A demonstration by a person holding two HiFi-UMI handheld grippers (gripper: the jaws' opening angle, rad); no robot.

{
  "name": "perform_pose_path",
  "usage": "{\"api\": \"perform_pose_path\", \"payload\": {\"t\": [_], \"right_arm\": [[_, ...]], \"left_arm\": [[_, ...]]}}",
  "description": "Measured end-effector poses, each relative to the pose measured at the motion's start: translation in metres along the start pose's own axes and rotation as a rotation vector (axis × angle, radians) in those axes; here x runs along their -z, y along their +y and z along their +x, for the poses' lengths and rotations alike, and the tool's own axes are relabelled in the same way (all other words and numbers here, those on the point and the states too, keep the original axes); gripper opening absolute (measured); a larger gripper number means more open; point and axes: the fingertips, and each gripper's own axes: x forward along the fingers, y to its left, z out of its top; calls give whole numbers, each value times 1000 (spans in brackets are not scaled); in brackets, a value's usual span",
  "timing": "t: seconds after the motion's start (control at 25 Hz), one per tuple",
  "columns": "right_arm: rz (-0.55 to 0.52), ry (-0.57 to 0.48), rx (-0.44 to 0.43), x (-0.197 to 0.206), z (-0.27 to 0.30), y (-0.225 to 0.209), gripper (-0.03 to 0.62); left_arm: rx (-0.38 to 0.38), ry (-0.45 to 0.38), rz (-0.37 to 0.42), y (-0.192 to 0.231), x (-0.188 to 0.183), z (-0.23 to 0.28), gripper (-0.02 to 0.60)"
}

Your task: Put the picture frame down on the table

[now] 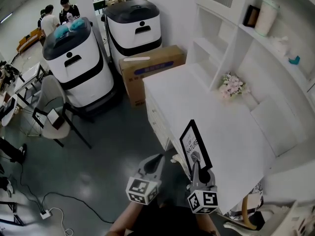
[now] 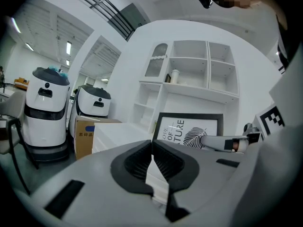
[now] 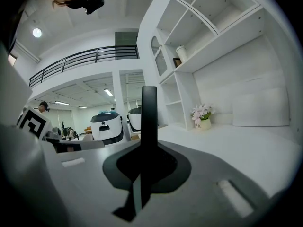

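A black picture frame [image 1: 195, 148] with a leaf print and lettering stands upright over the near edge of the white table [image 1: 216, 112]. My right gripper [image 1: 196, 166] is shut on its lower edge. In the right gripper view the frame [image 3: 148, 122] shows edge-on, rising from between the jaws of the right gripper [image 3: 143, 162]. My left gripper [image 1: 158, 160] hangs just left of the frame, over the floor, shut and holding nothing. In the left gripper view the left gripper [image 2: 152, 149] has its jaws together, and the frame [image 2: 188, 131] faces it.
Two white machines [image 1: 78, 60] [image 1: 134, 26] and a cardboard box [image 1: 150, 67] stand left of the table. A flower pot [image 1: 232, 85] and a flat white panel [image 1: 272, 126] sit on the table by the shelf unit [image 1: 236, 38]. A chair [image 1: 53, 107] stands further left.
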Motion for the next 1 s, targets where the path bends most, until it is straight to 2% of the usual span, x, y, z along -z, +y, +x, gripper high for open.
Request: {"api": "perform_pose_path", "payload": {"t": [1.0], "right_arm": [[23,-20,123,-29,123,10,14]], "left_arm": [[128,48,25,88,-57,98,21]]}}
